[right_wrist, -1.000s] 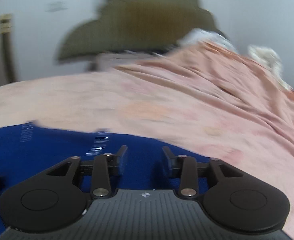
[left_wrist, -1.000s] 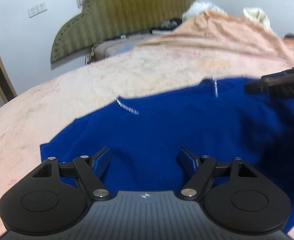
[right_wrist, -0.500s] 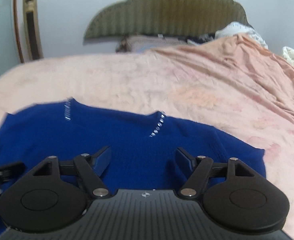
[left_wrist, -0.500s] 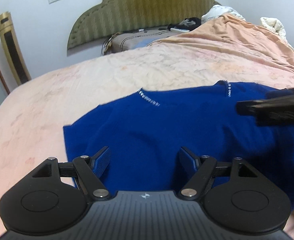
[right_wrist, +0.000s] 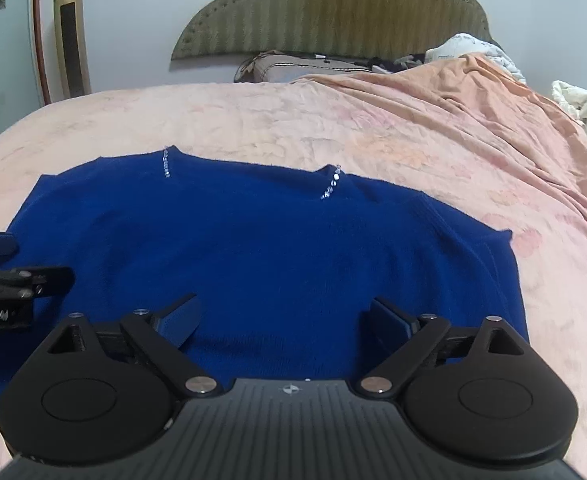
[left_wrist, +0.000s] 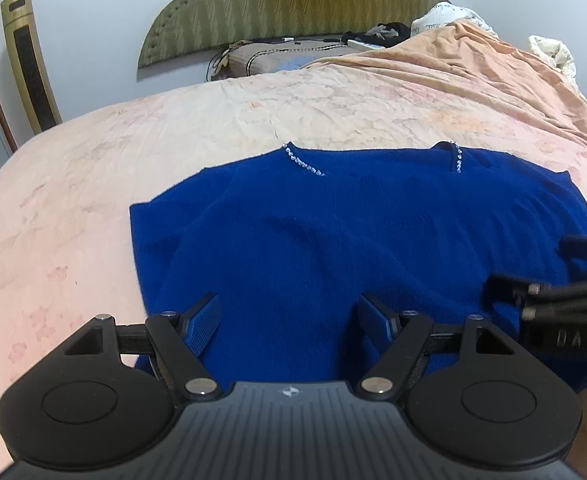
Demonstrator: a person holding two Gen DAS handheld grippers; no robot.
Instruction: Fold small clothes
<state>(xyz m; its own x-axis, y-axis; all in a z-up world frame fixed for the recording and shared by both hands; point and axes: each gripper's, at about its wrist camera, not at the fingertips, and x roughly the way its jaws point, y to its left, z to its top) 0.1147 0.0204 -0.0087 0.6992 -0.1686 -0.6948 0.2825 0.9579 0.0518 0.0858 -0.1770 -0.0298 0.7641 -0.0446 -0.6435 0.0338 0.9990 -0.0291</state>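
A small royal-blue knit top (left_wrist: 333,240) lies flat on the pink bedspread (left_wrist: 73,184), neckline away from me, with two short rhinestone strips at the shoulders. It also shows in the right wrist view (right_wrist: 273,248). My left gripper (left_wrist: 289,320) is open and empty, hovering over the top's near hem on its left half. My right gripper (right_wrist: 283,320) is open and empty over the near hem on the right half. Each gripper shows at the edge of the other's view: the right one (left_wrist: 565,304) and the left one (right_wrist: 9,276).
A rumpled peach blanket (left_wrist: 473,76) covers the bed's far right. A pillow (left_wrist: 277,60) and dark clutter lie against the olive headboard (left_wrist: 293,4). A gold tower fan (left_wrist: 29,60) stands at the left wall. A white bundle (right_wrist: 577,108) sits at the far right.
Both grippers have drawn back and risen from the top, so the whole garment now shows. The right gripper's fingers have opened wider. The top lies flat and still.
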